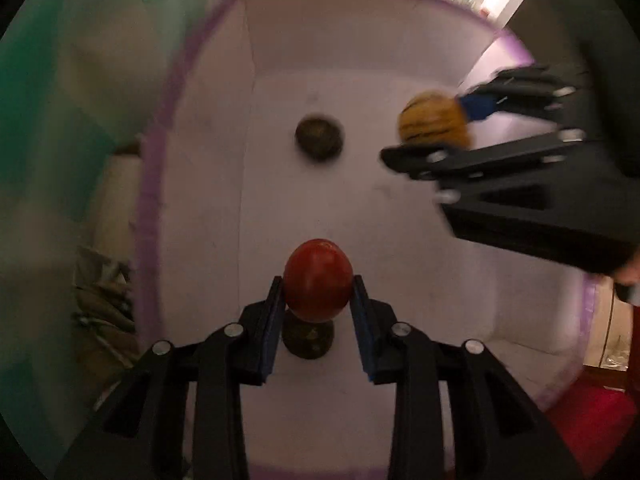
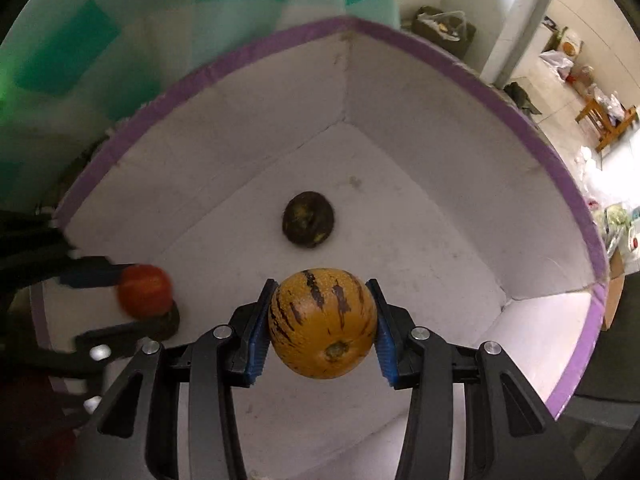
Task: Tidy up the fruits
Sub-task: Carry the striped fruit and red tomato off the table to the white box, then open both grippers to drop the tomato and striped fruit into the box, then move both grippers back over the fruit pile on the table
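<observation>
Here the left gripper (image 1: 318, 294) clamps a red fruit (image 1: 318, 280) between its blue pads, hanging inside the white box with a purple rim (image 2: 420, 50), directly above a dark fruit (image 1: 307, 340) lying on the box floor. The right gripper (image 2: 322, 328) grips a yellow fruit with dark stripes (image 2: 322, 322), also within the box walls. A second dark fruit (image 2: 308, 219) rests near the middle of the box floor, apart from both grippers. A green-checked cloth (image 2: 120, 20) lies beyond the box's far wall.
</observation>
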The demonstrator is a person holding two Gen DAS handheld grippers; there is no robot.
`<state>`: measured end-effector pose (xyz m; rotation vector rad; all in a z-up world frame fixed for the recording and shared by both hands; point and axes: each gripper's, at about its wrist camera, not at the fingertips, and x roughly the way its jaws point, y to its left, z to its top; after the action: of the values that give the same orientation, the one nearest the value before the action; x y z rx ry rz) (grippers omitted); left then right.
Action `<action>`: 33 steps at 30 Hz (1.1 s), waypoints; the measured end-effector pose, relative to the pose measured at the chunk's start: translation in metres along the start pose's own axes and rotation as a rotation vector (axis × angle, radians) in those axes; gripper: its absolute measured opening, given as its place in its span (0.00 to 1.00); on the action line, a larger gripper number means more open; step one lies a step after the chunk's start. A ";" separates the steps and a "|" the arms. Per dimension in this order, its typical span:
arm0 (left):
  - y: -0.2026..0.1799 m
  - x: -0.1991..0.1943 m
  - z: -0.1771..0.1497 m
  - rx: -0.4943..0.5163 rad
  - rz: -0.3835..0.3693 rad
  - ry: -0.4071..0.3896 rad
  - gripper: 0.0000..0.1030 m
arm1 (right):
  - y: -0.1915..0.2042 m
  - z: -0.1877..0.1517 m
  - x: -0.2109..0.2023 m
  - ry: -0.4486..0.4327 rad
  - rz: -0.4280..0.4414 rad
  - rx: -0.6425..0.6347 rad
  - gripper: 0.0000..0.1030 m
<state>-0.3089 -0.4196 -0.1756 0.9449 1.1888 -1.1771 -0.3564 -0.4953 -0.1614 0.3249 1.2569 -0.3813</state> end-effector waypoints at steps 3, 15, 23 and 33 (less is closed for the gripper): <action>-0.005 0.009 0.002 0.016 0.011 0.018 0.32 | 0.005 0.000 0.011 0.045 -0.014 -0.020 0.43; 0.008 -0.011 -0.010 0.007 -0.060 -0.065 0.53 | -0.004 0.001 0.012 0.056 -0.011 0.048 0.65; -0.008 -0.112 -0.041 0.108 -0.017 -0.426 0.79 | -0.052 0.005 -0.060 -0.237 -0.001 0.284 0.71; 0.087 -0.235 -0.131 -0.251 0.264 -0.834 0.98 | 0.035 0.034 -0.153 -0.670 0.181 0.075 0.85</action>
<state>-0.2424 -0.2381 0.0308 0.3291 0.4967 -1.0149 -0.3518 -0.4640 -0.0039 0.3344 0.5535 -0.3422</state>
